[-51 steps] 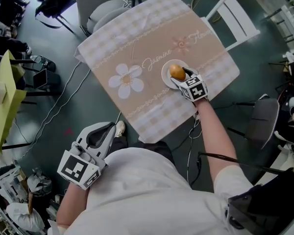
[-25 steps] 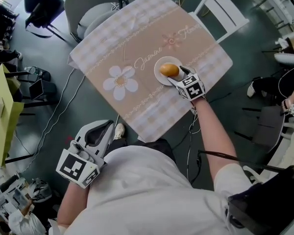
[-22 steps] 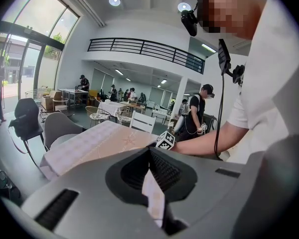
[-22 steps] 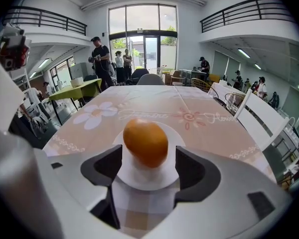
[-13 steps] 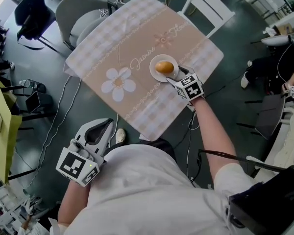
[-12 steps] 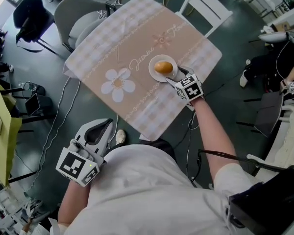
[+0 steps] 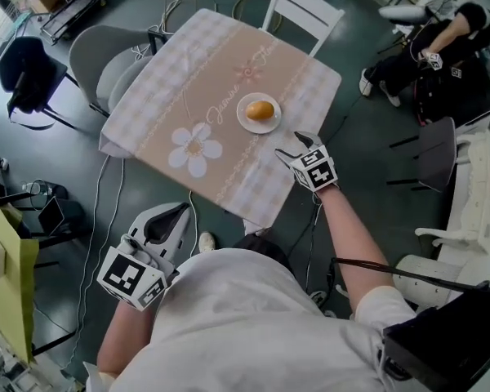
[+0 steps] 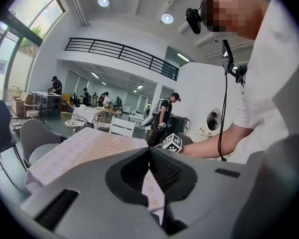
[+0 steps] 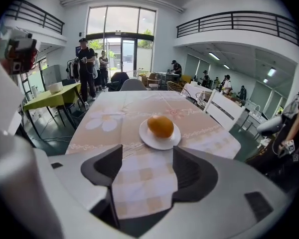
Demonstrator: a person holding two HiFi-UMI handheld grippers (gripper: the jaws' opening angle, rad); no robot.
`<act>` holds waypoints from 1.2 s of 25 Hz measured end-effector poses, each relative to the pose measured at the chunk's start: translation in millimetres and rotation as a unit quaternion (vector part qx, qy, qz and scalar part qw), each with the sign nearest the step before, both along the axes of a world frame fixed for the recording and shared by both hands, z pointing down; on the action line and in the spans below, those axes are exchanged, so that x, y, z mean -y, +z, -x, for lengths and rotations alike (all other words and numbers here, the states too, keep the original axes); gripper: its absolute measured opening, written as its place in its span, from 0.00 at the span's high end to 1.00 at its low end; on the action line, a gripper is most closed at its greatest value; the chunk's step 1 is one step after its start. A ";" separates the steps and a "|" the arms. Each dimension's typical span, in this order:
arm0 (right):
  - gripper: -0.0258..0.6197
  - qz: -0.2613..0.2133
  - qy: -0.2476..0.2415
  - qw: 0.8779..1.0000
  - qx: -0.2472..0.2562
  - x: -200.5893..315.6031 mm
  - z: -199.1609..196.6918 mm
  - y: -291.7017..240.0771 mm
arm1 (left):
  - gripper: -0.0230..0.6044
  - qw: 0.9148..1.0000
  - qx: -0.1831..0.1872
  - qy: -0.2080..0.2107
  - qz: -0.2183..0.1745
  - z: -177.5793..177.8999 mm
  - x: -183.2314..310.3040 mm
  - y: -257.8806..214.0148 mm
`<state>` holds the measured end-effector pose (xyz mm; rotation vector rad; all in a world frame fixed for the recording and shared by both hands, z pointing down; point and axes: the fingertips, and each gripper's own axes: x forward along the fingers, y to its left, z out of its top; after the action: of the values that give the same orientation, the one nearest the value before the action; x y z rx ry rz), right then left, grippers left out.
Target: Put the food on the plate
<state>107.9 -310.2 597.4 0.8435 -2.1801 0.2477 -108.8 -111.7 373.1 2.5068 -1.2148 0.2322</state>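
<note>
Left gripper [image 7: 178,211]: jaws pressed together on nothing, held low beside the person's torso. Tablecloth [image 7: 188,88]: daisy print, script reading "Jasmine". White plate [image 7: 245,122] carries the orange food [image 7: 260,109]. Right gripper [image 7: 295,144]: jaws apart, empty, now drawn back clear of the plate it adjoined earlier.

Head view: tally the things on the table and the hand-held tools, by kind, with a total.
Plate: 1
Food, an orange-yellow fruit on the plate: 1
Tools: 2 (left tool, right tool)
Total: 4
</note>
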 end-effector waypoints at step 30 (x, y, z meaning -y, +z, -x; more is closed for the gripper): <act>0.94 -0.059 0.037 0.992 0.107 -295.1 104.1 -131.0 | 0.95 0.983 0.001 0.184 -0.007 7.9 -95.3 27.2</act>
<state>3.8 -15.1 466.5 1.0044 -2.3841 0.2563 -116.7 -16.5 400.3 2.7273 -0.7463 0.3173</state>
